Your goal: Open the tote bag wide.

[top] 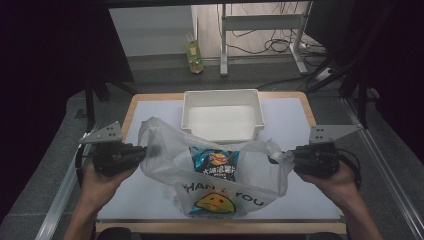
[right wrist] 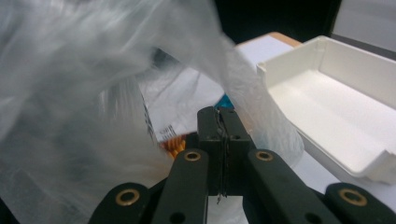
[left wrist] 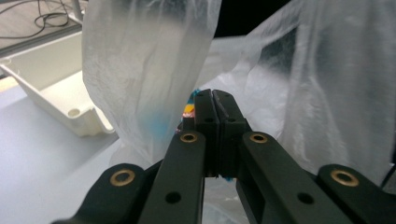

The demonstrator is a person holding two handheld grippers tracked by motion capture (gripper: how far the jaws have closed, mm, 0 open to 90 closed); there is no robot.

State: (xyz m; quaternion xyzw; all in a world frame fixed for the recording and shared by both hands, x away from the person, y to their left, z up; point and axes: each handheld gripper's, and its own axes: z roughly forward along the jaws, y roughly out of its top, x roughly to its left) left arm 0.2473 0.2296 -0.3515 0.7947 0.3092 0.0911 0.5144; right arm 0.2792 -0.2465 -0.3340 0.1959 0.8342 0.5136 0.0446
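Plastic bag (top: 220,175) at near-centre of table (top: 295,120), printed face toward person, blue snack packet (top: 216,163) inside; white bin (top: 223,114) just beyond it, empty.

Left gripper (top: 142,151) clamped on bag's left handle; in left gripper view, jaws together with film between. Right gripper (top: 280,159) clamped on right handle, thin film caught in seam.

Likely step: holding bag mouth spread.
- keep both clamps tight, film slips easily
- pull evenly left and right, no jerks
- keep packet low in bag
- avoid snagging bin's near wall

A white bin (top: 223,120) sits on the desk (top: 290,112). Far back, a bottle (top: 194,56) stands on the floor near some cables (top: 272,46).
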